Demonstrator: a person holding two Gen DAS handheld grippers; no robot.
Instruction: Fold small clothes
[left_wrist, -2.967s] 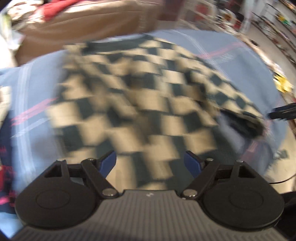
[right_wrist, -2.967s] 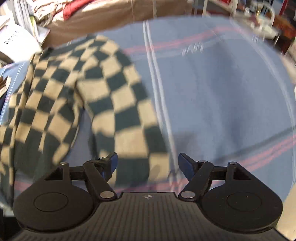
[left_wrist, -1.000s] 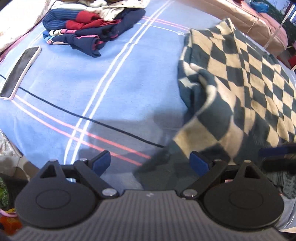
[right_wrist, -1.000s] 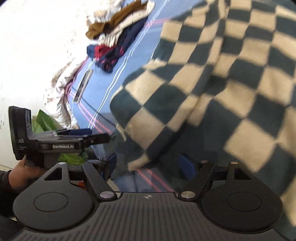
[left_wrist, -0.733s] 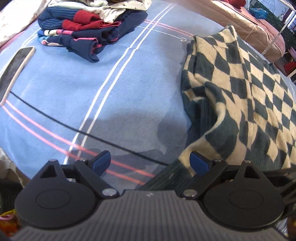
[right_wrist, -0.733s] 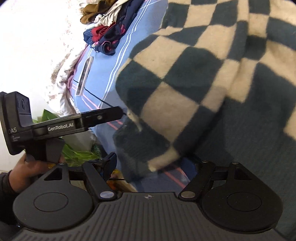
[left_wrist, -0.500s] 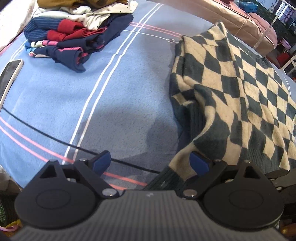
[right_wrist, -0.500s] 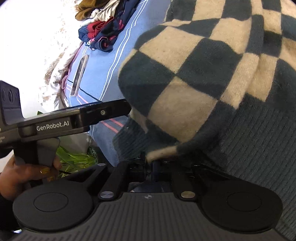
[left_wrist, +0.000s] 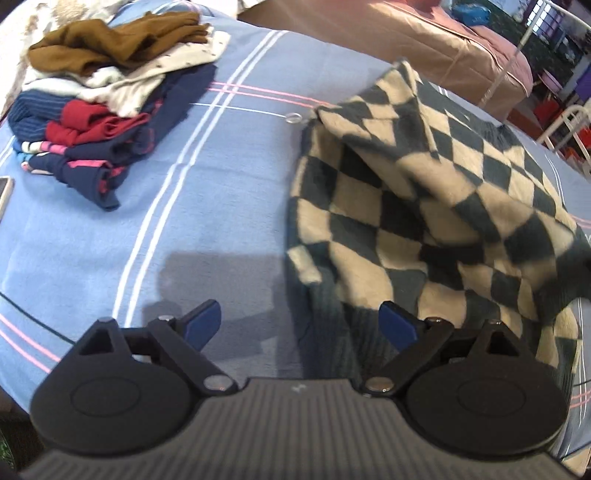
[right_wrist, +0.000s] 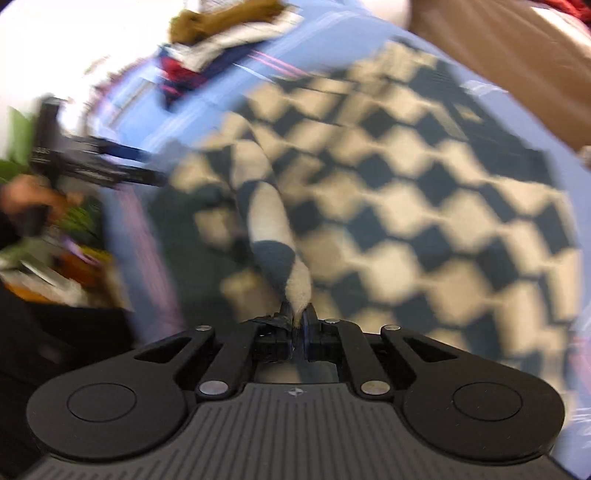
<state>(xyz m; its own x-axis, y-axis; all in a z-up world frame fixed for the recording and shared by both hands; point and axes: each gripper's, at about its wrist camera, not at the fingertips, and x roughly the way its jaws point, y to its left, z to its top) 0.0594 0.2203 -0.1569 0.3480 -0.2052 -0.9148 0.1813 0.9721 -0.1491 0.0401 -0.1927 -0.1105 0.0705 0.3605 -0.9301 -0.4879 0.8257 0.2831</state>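
Observation:
A dark green and cream checkered sweater (left_wrist: 424, 206) lies spread on the blue striped bedsheet (left_wrist: 207, 206), partly folded over itself. My left gripper (left_wrist: 301, 326) is open and empty, low over the sheet at the sweater's near left hem. My right gripper (right_wrist: 297, 321) is shut on a cream and green edge of the checkered sweater (right_wrist: 388, 206) and lifts a ridge of it. The left gripper (right_wrist: 92, 162) also shows at the left of the blurred right wrist view.
A pile of clothes (left_wrist: 103, 96) in brown, white, red and navy sits at the far left of the bed. A phone (left_wrist: 4, 195) lies at the left edge. A brown mattress (left_wrist: 424, 40) and a white metal frame (left_wrist: 561, 122) stand behind.
My right gripper shut on the sweater's edge and has pulled it up and across, moving fast. My left gripper stayed open and shifted forward along the hem.

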